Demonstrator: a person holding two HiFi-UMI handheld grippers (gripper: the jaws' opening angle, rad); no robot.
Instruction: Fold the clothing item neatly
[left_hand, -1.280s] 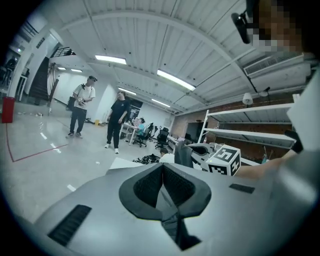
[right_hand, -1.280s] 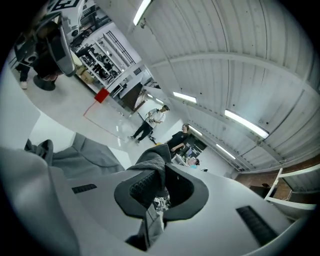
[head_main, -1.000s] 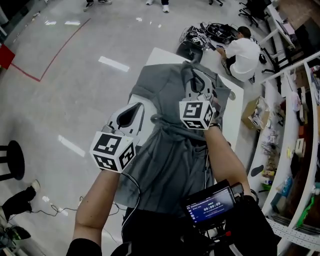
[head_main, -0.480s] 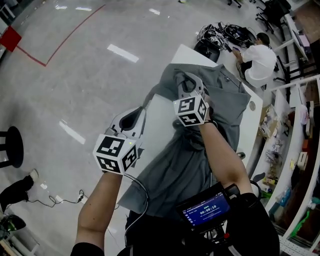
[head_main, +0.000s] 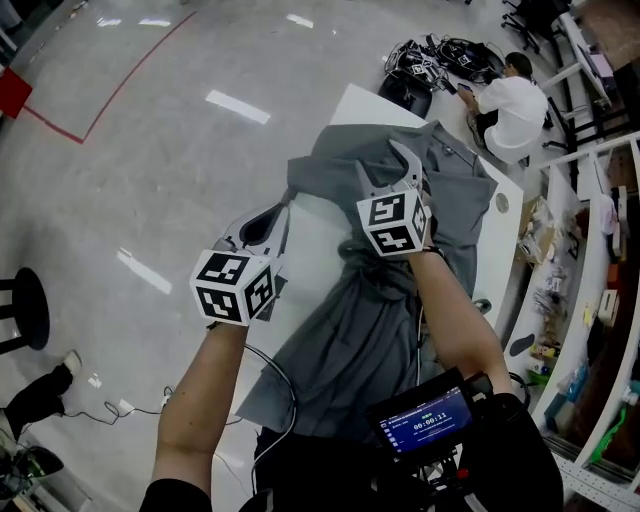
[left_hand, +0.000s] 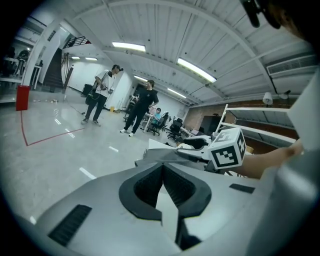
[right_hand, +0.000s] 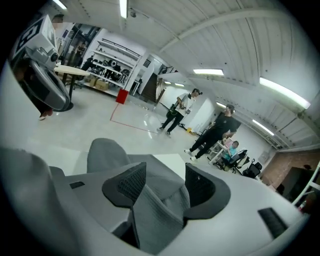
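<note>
Lengthwise, the grey garment (head_main: 345, 330) runs away along the bench (head_main: 318, 245) — right claw (head_main: 388, 168), jaws just opened, loosely straddles a fold at its bunched middle; left claw (head_main: 278, 212), clenched, sits at its left edge.

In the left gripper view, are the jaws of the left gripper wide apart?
No, the left gripper has its jaws closed together, with the two tips touching each other.

Bare desk (head_main: 312, 243) left of the shirt (head_main: 360, 335) gives you room; a seated person (head_main: 508, 102) blocks its far end.
</note>
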